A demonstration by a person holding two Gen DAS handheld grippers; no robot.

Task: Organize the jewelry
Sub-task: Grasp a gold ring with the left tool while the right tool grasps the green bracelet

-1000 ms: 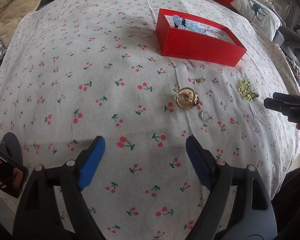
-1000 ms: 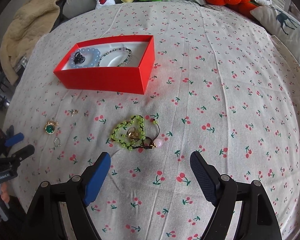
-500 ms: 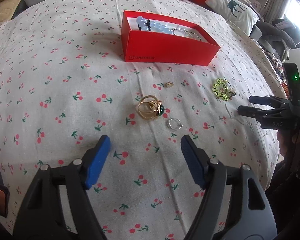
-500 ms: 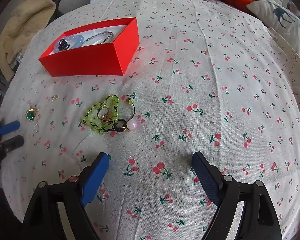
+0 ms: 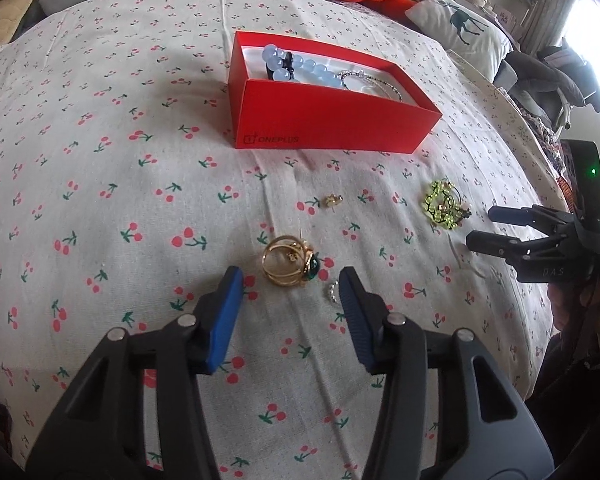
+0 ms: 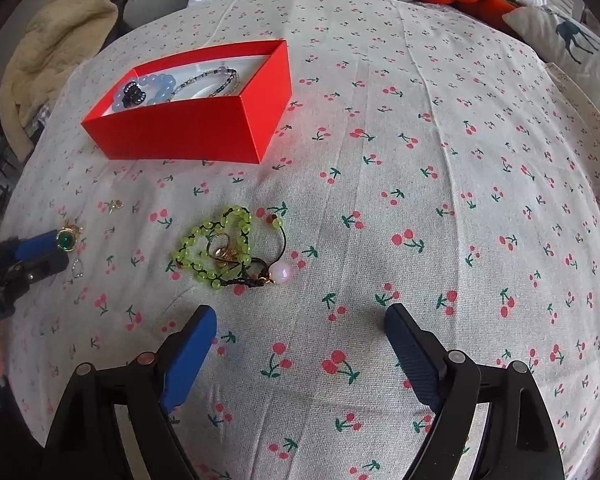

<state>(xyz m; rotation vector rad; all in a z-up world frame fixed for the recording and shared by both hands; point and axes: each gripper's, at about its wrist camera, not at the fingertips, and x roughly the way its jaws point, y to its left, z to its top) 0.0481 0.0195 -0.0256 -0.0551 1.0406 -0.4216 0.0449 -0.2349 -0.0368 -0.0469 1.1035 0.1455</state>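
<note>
Your left gripper sits low over the cherry-print cloth with its blue-padded jaws spread, and the gold wire ring with the dark green stone lies just ahead of the gap between them, slightly nearer the right-hand pad. Nothing is pinched yet. A small silver ring lies right against the inner edge of that right-hand pad, partly hidden by it, so you are likely lining up a pick on the gold ring with a neighbour very close by. Your right gripper is also spread and holds nothing; it hangs short of the yellow-green beaded heart-shaped bracelet with its pink bead and black cord, which has a small gold piece lying inside its loop. A tiny gold stud rests on the cloth between the rings and the open red cardboard box, well apart from either tool. The box already holds a pale blue bead bracelet and a thin dark beaded chain, so part of the sorting looks done and four or five loose pieces remain. For the next move, ease the left gripper forward until the gold ring sits squarely between the pads, keeping clear of the silver ring so it is not dragged or caught in the same pinch. Close on the band rather than the stone; thin wire on soft fabric may slip or tip.
</note>
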